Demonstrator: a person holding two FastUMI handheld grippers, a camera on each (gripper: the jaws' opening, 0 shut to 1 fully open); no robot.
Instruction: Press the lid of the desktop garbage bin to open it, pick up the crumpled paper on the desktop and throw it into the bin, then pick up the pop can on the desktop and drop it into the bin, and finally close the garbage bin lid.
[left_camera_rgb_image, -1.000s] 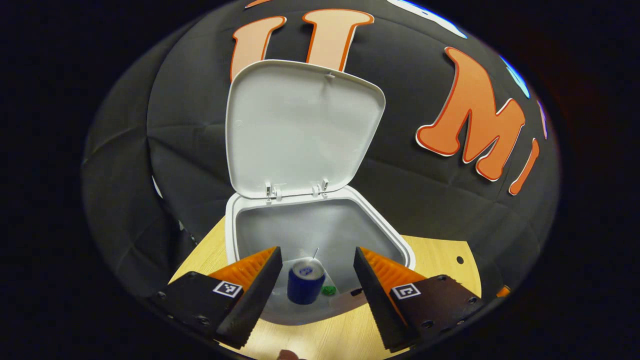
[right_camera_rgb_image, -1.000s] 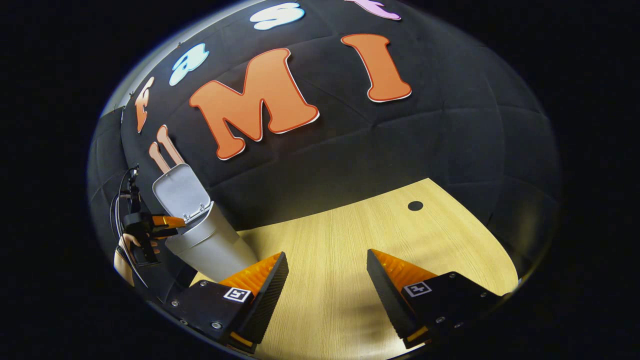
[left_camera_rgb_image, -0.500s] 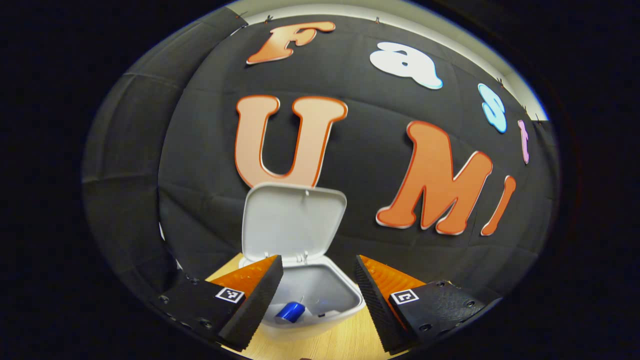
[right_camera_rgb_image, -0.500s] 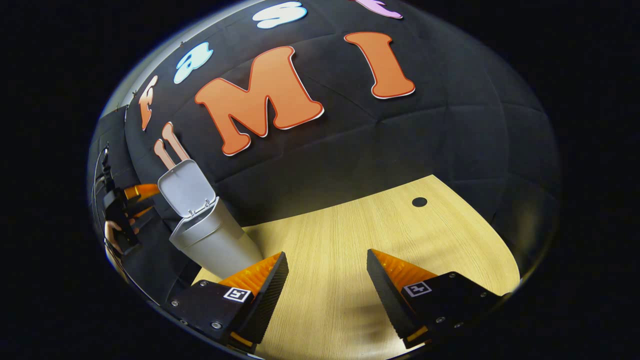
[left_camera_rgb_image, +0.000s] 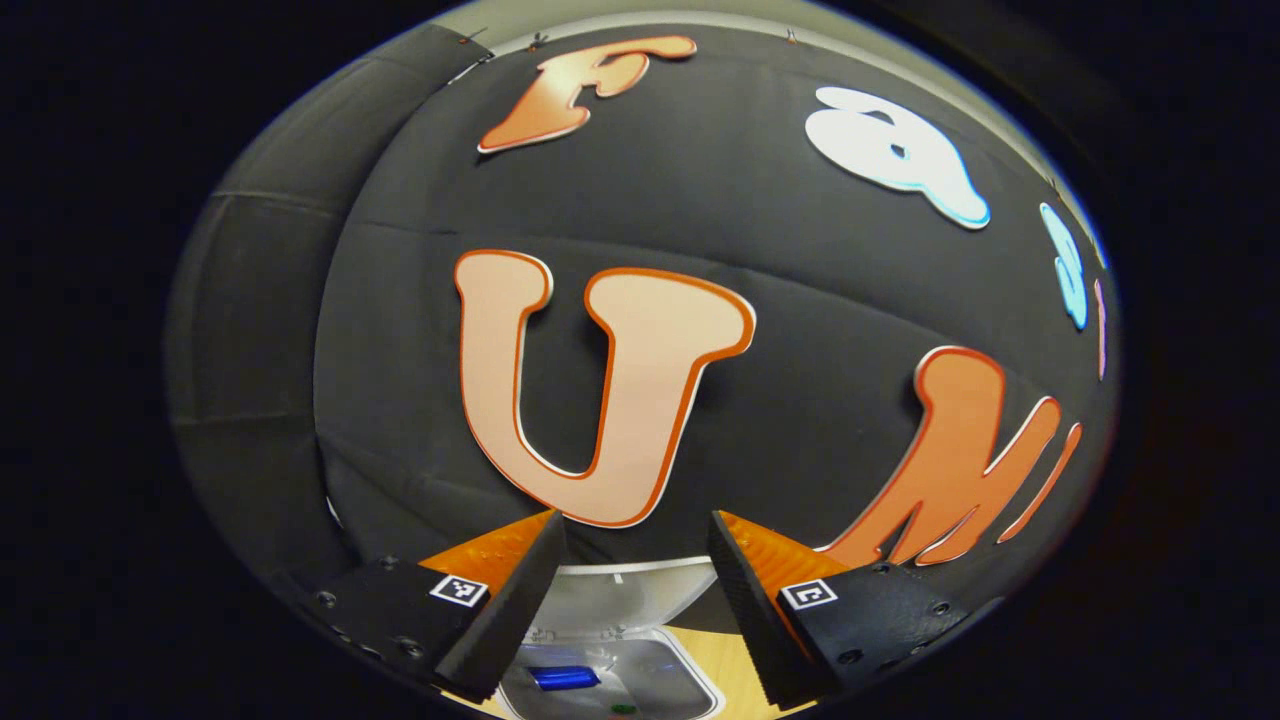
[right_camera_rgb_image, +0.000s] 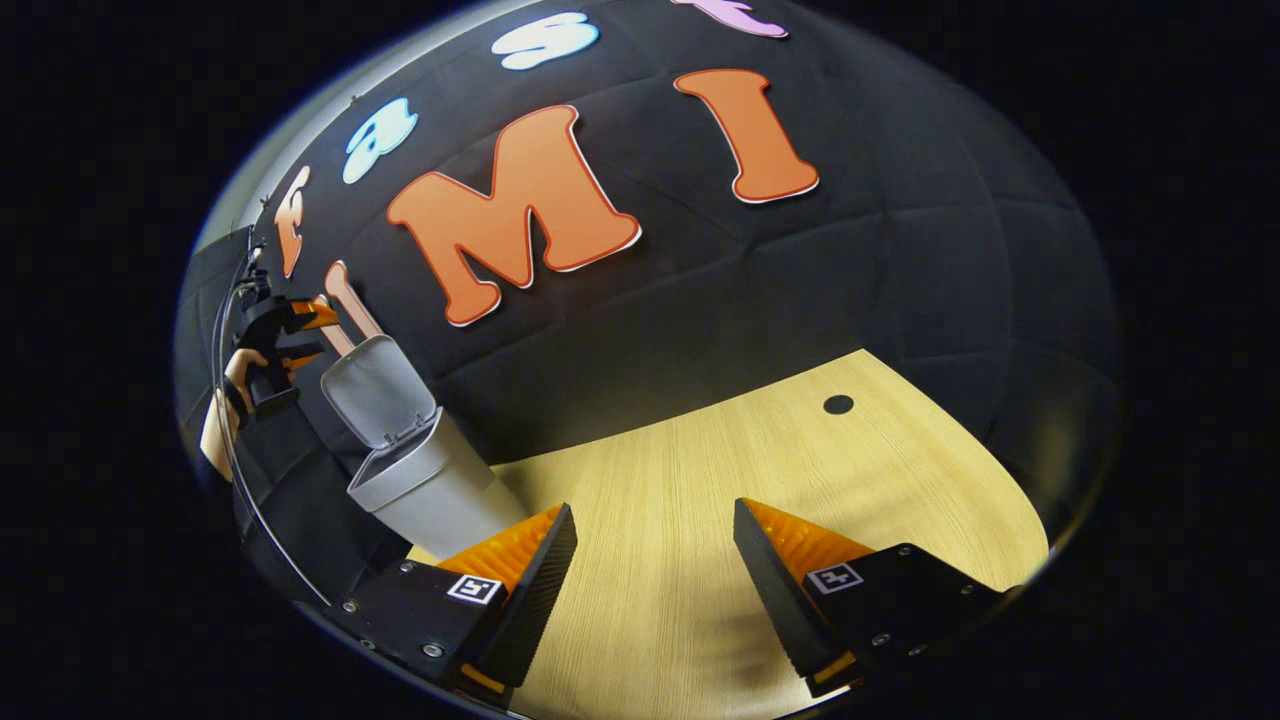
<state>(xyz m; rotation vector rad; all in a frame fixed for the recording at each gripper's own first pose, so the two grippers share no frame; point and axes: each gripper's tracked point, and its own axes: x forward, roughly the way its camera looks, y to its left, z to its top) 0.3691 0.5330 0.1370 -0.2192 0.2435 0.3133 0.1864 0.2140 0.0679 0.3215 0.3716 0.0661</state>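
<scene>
Two grippers are in sight, and both stand with their jaws spread wide and nothing between the fingers. In the left gripper view the left gripper (left_camera_rgb_image: 637, 560) hangs above the garbage bin (left_camera_rgb_image: 690, 680), looking mostly at the booth wall; the bin sits low between and below its fingers. The bin's lid (left_camera_rgb_image: 620, 590) is up, its inner face turned toward the camera, hinged at the bin's far edge. Inside the bin lies the blue pop can (left_camera_rgb_image: 560, 678) on its side, and just nearer than it a small green speck (left_camera_rgb_image: 623, 709) shows at the bottom edge, too small to say what it is. A strip of the wooden desktop (left_camera_rgb_image: 742, 665) shows just right of the bin.

In the right gripper view the right gripper (right_camera_rgb_image: 655, 560) hovers over bare desktop (right_camera_rgb_image: 700, 470), well apart from the bin (right_camera_rgb_image: 430, 490), which stands upright at the desktop's far left edge against the wall. Its lid (right_camera_rgb_image: 378, 390) tilts back and open. Up and to the left of the lid, clear of it, the other gripper (right_camera_rgb_image: 300, 335) is held by a hand (right_camera_rgb_image: 240, 370), its fingers pointing toward the lid. A dark round hole (right_camera_rgb_image: 838, 405) marks the desktop far to the right of the bin.
</scene>
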